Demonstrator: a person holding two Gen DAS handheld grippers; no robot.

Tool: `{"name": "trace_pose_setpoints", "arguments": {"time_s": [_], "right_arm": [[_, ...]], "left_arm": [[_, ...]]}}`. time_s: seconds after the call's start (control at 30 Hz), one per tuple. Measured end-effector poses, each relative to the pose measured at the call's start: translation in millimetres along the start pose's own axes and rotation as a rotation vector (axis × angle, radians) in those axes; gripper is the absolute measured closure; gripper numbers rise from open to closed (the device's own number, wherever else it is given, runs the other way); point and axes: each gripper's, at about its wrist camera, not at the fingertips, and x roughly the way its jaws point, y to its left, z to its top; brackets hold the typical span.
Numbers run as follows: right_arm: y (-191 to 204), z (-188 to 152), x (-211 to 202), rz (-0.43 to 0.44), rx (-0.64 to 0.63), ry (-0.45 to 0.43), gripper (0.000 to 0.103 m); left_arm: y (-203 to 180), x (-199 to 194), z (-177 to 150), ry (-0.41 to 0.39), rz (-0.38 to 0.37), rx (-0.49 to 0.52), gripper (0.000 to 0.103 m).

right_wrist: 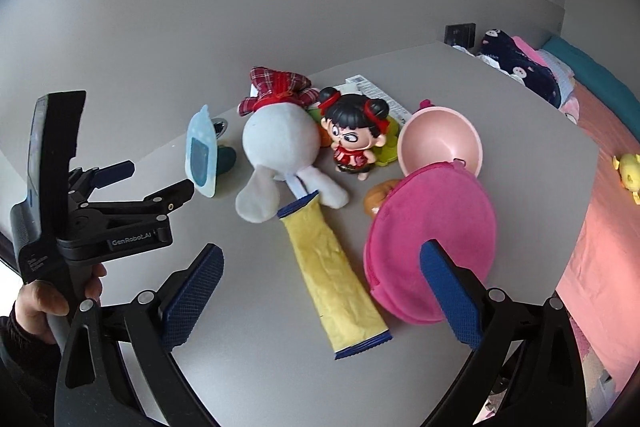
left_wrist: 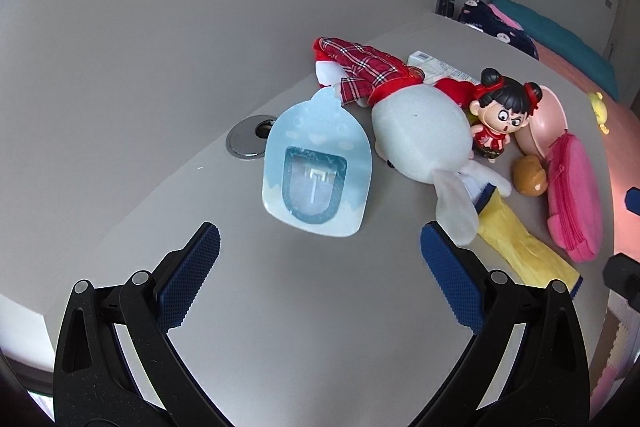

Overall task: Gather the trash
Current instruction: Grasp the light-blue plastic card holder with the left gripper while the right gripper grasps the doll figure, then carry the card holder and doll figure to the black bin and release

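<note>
An empty light-blue blister package [left_wrist: 316, 163] lies on the grey table [left_wrist: 280, 307], just ahead of my open left gripper [left_wrist: 320, 239]. It also shows in the right wrist view [right_wrist: 202, 151], with the left gripper [right_wrist: 160, 179] beside it. A crumpled yellow wrapper with blue ends [right_wrist: 334, 275] lies ahead of my open, empty right gripper [right_wrist: 322, 259]; in the left wrist view the wrapper [left_wrist: 520, 247] is at the right. A flat printed paper box [right_wrist: 376, 93] lies behind the toys.
A white plush with red plaid clothes [left_wrist: 420, 131], a doll figure [right_wrist: 354, 143], a pink bowl [right_wrist: 440, 141], a pink zip pouch [right_wrist: 432, 243] and a small brown toy [left_wrist: 530, 175] crowd the table. A metal cable grommet [left_wrist: 246, 143] sits at the left. A bed [right_wrist: 592, 131] lies right.
</note>
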Motion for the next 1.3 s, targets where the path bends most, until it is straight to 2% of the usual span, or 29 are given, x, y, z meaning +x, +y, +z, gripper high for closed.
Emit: {"name": "trace_pose_setpoints", "arguments": {"time_s": [0.27,0.4,0.53,0.67,0.7,0.73,0.77,0.8,0.83,1.03,1.07,1.3], "right_arm": [[-16,32,23,-0.006,0.000,0.005,0.005],[-15,53,46,-0.006,-0.009,0.019,0.012],[-13,70,72,-0.054,-0.025,0.032,0.019],[-12,79,97,-0.102,-0.049,0.036,0.022],[-13,80,103,-0.111,-0.052,0.041,0.023],[-13,81,109,-0.111,-0.054,0.046,0.028],[-15,81,114,-0.109,-0.060,0.057,0.033],[-15,81,118,-0.106,-0.066,0.071,0.042],[-16,80,122,-0.106,-0.070,0.081,0.048],[-23,78,118,-0.059,-0.049,0.063,0.049],[-25,78,115,-0.052,-0.042,0.058,0.049],[-33,86,73,-0.020,-0.023,-0.018,0.049]], "left_arm": [[7,54,21,0.050,-0.006,-0.002,0.006],[14,67,27,0.055,-0.021,-0.007,0.006],[17,78,28,0.060,-0.031,0.006,0.006],[16,88,26,0.068,-0.029,0.029,0.006],[15,91,24,0.072,-0.029,0.035,0.012],[16,91,23,0.064,-0.039,0.032,0.013],[17,91,23,0.059,-0.047,0.023,0.021],[19,90,23,0.058,-0.057,0.014,0.025],[20,90,22,0.060,-0.051,0.012,0.025],[20,74,21,0.012,-0.037,0.012,0.026],[21,71,23,0.002,-0.042,0.011,0.030],[18,33,36,-0.073,-0.055,0.001,0.030]]}}
